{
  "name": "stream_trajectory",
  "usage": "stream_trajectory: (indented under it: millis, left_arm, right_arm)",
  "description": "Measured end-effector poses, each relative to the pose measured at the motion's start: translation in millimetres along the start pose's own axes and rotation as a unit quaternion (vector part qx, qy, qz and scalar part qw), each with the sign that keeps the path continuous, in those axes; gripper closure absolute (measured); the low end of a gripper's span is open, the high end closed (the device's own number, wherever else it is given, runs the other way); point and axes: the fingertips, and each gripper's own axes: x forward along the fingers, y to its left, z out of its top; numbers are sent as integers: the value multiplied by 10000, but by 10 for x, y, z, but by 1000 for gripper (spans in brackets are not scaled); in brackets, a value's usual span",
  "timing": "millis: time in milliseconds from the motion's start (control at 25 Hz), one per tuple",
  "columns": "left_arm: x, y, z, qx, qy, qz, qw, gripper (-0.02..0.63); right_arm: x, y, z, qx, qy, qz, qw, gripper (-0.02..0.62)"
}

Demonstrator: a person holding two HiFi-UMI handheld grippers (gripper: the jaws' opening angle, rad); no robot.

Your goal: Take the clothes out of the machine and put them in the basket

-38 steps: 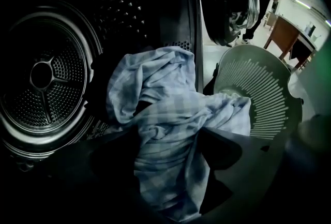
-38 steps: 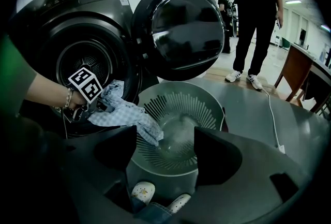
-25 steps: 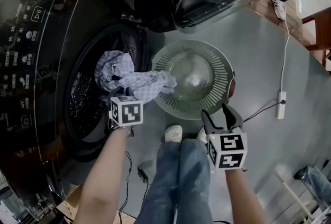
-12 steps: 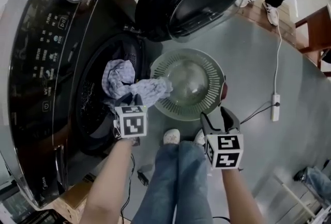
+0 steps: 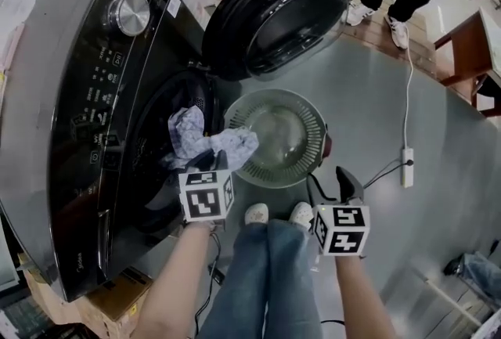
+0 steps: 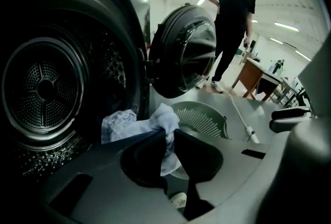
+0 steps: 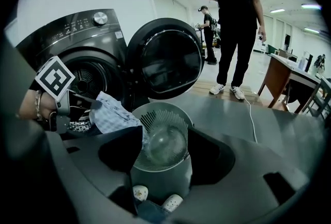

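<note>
Our left gripper (image 6: 168,137) is clenched on the pale garment (image 6: 155,120) at the edge of the machine's (image 5: 78,95) mouth; the basket (image 5: 315,126) lies empty; our right gripper (image 7: 165,151) gapes, grasping nothing. We judge the drop into the basket is yet to do.

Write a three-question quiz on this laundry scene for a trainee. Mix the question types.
1. True or false: the machine's door stands open.
2. What is the left gripper shut on? A) a power cable B) the pale cloth C) the basket's rim
3. Fill in: the right gripper has its jaws ___, with nothing gripped.
Key: 1 true; 2 B; 3 open.
</note>
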Motion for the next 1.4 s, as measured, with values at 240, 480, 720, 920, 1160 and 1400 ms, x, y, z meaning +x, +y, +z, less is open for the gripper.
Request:
stream_trajectory:
  millis: [240, 480, 720, 920, 1160, 1400]
  left_arm:
    - [-65, -446, 280, -85, -335, -771, 9964, 557]
    - [-78, -959, 452, 387, -624, -1393, 9875, 557]
    - [-47, -1355, 535, 489, -718, -1814, 9796, 557]
    - [78, -1493, 485, 705, -639, -1739, 9801, 555]
    - [244, -1465, 334, 826, -334, -1582, 9834, 259]
    - [354, -1093, 157, 913, -58, -1154, 9891, 245]
  right_arm:
    - [-117, -97, 10, 120, -115, -29, 9999, 322]
    - [-141, -167, -131, 225, -47, -87, 9997, 322]
    - [-169, -224, -183, 330, -54, -149, 9993, 322]
    - [-160, -295, -207, 374, -74, -193, 9991, 322]
    - [-174, -354, -270, 426, -20, -236, 9988, 322]
    - [-106, -303, -287, 387, 18, -183, 9991, 322]
